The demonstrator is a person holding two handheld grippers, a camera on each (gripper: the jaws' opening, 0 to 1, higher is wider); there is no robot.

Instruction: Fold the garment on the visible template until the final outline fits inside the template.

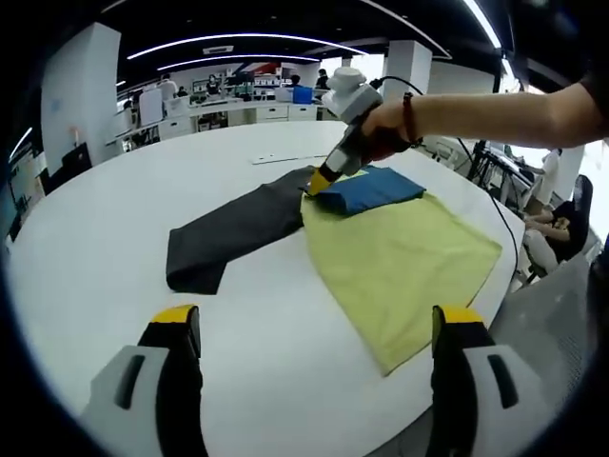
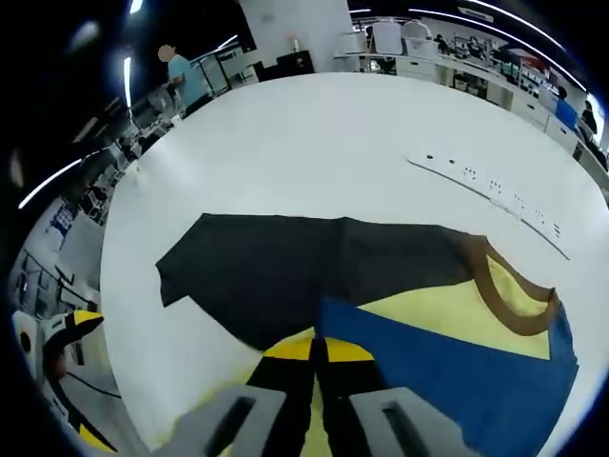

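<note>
On a white tabletop [image 1: 114,238], a blue and dark garment [image 1: 238,228] lies partly over a yellow template [image 1: 400,262]. Right claw [image 2: 314,357] is clamped on the garment's edge; left claw [image 1: 314,328] hovers with jaws apart.

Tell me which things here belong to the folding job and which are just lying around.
Job: garment, dark, blue and brown; yellow template; right claw, shut on the garment; left claw, open.

Lying about: white strip on the white table.
</note>
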